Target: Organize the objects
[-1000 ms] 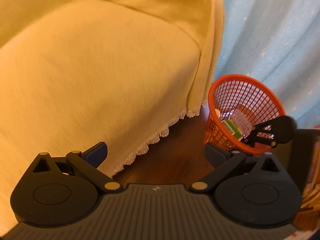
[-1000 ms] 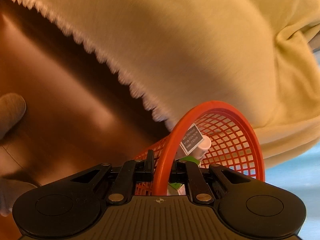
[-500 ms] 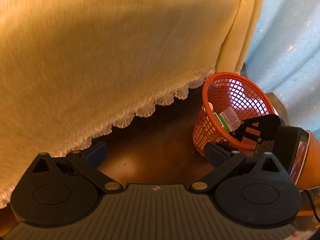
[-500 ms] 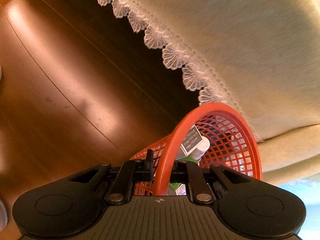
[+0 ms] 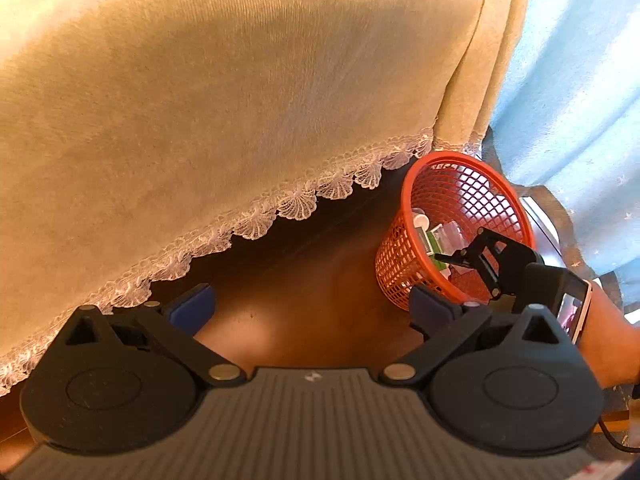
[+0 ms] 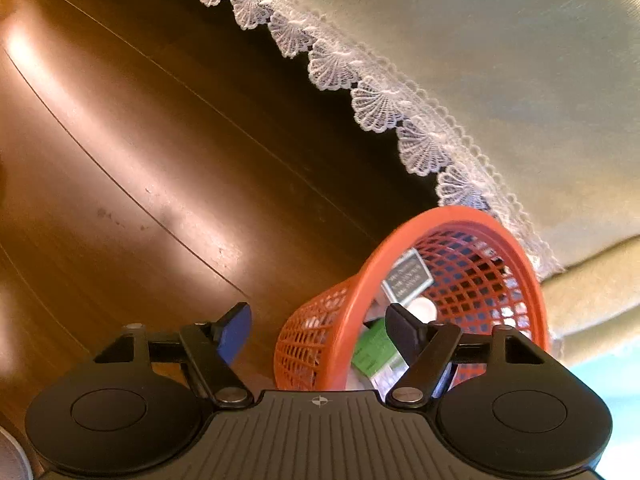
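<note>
An orange mesh basket (image 5: pixel 412 184) stands on the wooden floor beside the lace hem of a yellow cover. It holds a green box (image 6: pixel 374 350), a white-capped bottle (image 6: pixel 424 309) and a dark label (image 6: pixel 408 277). My right gripper (image 6: pixel 320 328) is open, its near rim between the fingers: one blue pad (image 6: pixel 236 330) outside, the other finger inside. In the left wrist view the right gripper (image 5: pixel 468 264) reaches over the basket's near rim. My left gripper (image 5: pixel 312 308) is open and holds nothing, low over the floor to the left of the basket.
The yellow cover (image 5: pixel 240 100) with white lace hem (image 6: pixel 376 100) hangs over furniture behind the basket. A light blue curtain (image 5: pixel 580 80) falls at the right. A person's forearm (image 5: pixel 604 340) holds the right gripper. Brown floorboards (image 6: pixel 140 160) stretch to the left.
My right gripper was shut on the basket's rim and now stands open around it. The basket sits lower, on the floor. My left gripper has come down closer to the floor.
</note>
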